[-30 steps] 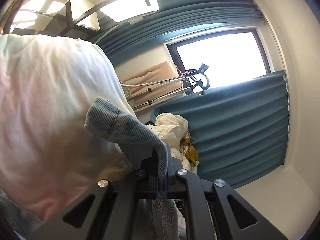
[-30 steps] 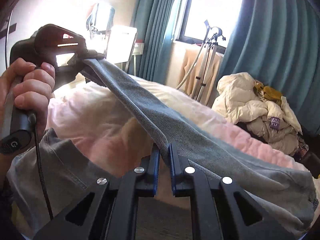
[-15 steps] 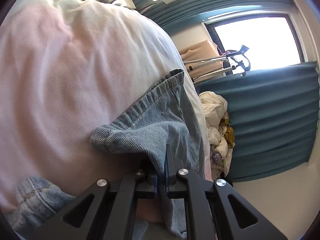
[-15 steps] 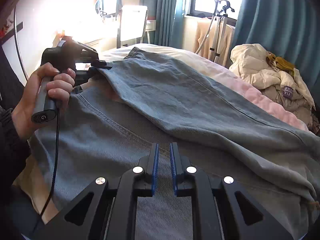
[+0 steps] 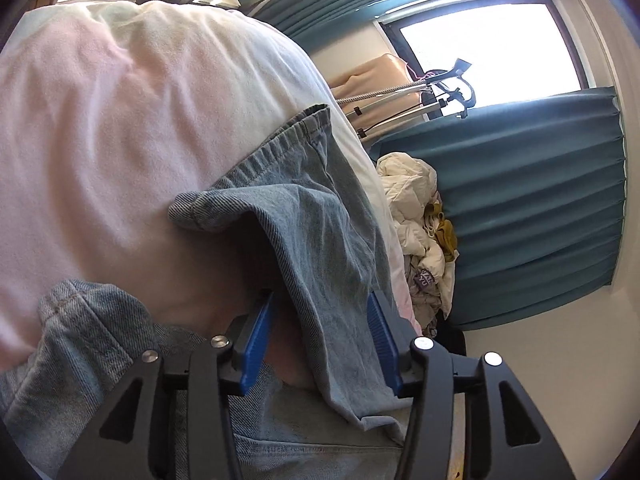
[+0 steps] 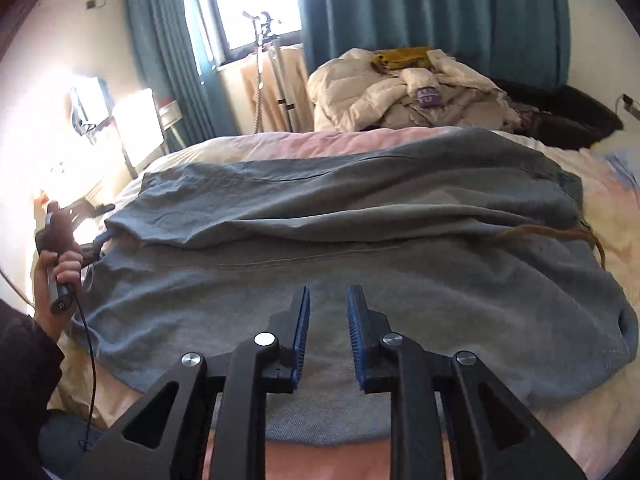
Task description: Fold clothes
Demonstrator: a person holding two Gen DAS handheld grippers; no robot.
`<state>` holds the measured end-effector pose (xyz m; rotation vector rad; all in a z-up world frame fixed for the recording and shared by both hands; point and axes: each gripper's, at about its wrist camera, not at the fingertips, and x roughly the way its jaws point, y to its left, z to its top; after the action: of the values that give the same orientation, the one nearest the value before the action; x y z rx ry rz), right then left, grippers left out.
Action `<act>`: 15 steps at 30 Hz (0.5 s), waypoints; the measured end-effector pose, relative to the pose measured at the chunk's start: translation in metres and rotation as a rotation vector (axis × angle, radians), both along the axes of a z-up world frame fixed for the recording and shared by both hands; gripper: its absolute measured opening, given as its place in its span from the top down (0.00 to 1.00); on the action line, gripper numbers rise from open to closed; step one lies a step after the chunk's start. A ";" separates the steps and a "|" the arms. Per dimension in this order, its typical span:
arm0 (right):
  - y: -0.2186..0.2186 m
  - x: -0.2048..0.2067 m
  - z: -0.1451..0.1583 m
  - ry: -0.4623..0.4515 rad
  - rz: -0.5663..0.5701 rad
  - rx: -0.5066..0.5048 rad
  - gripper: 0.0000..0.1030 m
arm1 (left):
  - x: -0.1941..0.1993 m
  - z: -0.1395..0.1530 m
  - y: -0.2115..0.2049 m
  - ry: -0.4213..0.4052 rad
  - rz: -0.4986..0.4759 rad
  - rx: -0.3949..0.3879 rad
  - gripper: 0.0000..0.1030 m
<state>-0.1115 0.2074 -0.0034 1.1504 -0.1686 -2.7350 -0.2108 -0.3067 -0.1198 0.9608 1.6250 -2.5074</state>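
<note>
Light blue jeans [image 6: 360,240] lie across the bed, one leg folded over the other. My right gripper [image 6: 329,292] hovers just above the near leg; its jaws are opening and nothing is between them. My left gripper [image 5: 320,300] is at the leg ends, and its jaws are opening too. A fold of the jeans [image 5: 304,216] hangs loosely between its blue pads [image 5: 256,340] without being pressed. In the right wrist view a hand [image 6: 60,264] holds the left gripper [image 6: 107,222] at the jeans' far left end.
The bed has a pink and cream sheet [image 5: 100,120]. A heap of cream bedding and clothes [image 6: 400,88] lies beyond it, below teal curtains [image 6: 440,20]. A metal stand [image 6: 264,40] rises by the window. A bright light panel [image 6: 136,124] stands at left. A cable [image 6: 92,340] hangs from the left handle.
The left gripper lowered the jeans' leg end onto the bed and its jaws parted. The right gripper let go of the denim, swung along the jeans and began to part.
</note>
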 end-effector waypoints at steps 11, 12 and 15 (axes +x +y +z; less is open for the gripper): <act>0.049 -0.025 -0.071 -0.216 -0.188 -0.005 0.76 | -0.022 -0.009 0.011 0.005 0.058 -0.119 0.97; 0.056 -0.032 -0.079 -0.251 -0.208 -0.049 0.76 | -0.020 -0.003 0.012 0.014 0.058 -0.149 0.97; 0.078 -0.038 -0.094 -0.312 -0.270 -0.168 0.76 | -0.005 0.020 0.016 0.066 0.055 -0.190 0.97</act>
<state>-0.1491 0.2849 -0.0978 1.5978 -0.6239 -2.6719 -0.2161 -0.2910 -0.1000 0.8103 1.3760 -2.6227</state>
